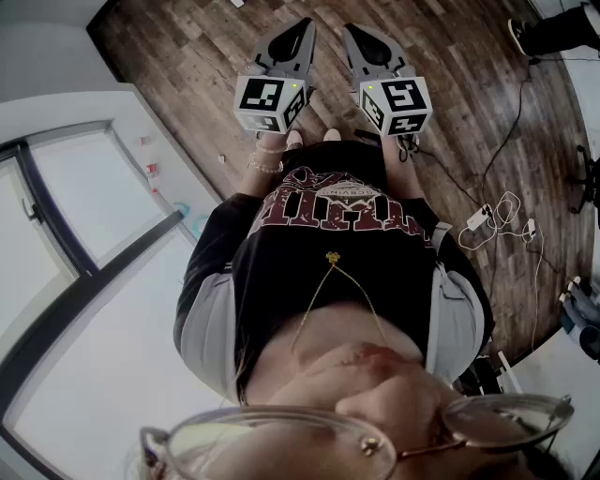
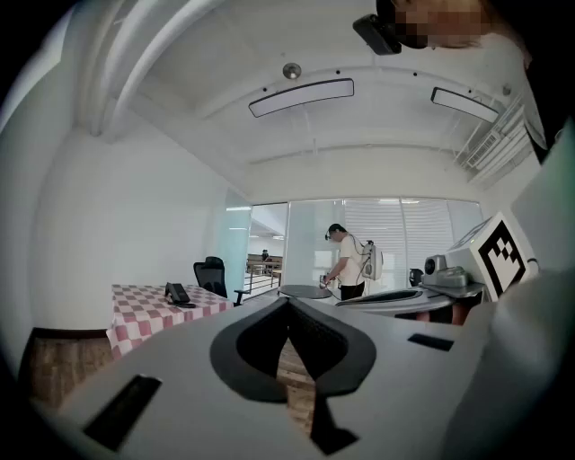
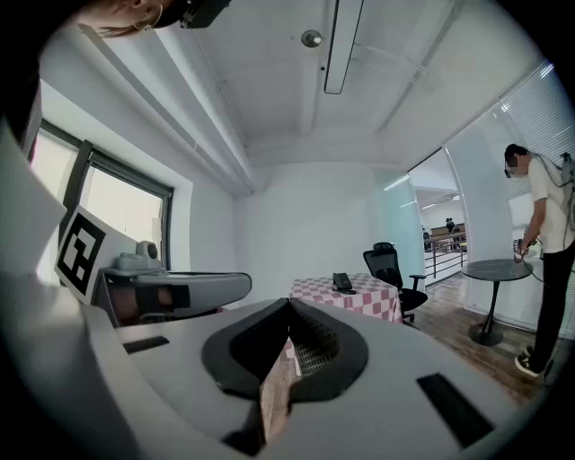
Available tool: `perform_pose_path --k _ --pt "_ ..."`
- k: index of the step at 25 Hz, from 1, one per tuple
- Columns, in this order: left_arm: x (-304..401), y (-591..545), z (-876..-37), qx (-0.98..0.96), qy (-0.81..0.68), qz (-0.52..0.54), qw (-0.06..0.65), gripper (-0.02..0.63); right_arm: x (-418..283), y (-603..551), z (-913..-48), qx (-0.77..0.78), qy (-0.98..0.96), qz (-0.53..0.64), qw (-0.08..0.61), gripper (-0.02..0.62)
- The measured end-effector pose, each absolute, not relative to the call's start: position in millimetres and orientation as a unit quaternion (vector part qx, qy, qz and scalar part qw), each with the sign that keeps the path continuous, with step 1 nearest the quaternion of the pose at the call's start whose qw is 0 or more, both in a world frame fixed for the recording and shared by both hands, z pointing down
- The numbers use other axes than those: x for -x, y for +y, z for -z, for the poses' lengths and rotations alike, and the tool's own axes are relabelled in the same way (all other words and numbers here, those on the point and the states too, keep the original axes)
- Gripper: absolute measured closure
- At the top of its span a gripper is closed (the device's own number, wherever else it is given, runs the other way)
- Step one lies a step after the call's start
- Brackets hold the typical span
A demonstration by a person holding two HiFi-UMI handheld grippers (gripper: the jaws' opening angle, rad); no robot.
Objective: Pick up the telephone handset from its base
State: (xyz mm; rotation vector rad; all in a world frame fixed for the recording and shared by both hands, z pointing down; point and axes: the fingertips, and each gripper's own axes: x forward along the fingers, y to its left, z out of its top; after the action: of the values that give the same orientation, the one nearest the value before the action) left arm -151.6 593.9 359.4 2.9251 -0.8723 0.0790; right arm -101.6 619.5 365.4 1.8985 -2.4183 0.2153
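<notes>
A black telephone [image 2: 177,293] rests on a table with a red-and-white checked cloth [image 2: 144,310], far across the room in the left gripper view. The right gripper view has the same telephone [image 3: 342,282] on the checked table [image 3: 364,299], also far off. Both grippers are held side by side in front of the person's waist, over the wooden floor. My left gripper [image 1: 302,23] [image 2: 288,301] is shut with nothing between its jaws. My right gripper [image 1: 352,30] [image 3: 289,301] has its tips touching and is likewise empty.
A black office chair [image 3: 388,265] stands beside the checked table. Another person [image 3: 548,225] stands at a small round table [image 3: 496,267] near the glass wall. White cables and plugs [image 1: 497,220] lie on the wood floor to the right.
</notes>
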Motion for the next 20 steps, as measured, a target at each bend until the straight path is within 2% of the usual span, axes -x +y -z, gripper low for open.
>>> perform_pose_path --k 20 --pt "149.5 590.6 -381.8 -0.949 -0.305 -0.044 0.063 0.606 96.1 618.2 -388.5 -0.594 -0.798 -0.097 0.034 0.575"
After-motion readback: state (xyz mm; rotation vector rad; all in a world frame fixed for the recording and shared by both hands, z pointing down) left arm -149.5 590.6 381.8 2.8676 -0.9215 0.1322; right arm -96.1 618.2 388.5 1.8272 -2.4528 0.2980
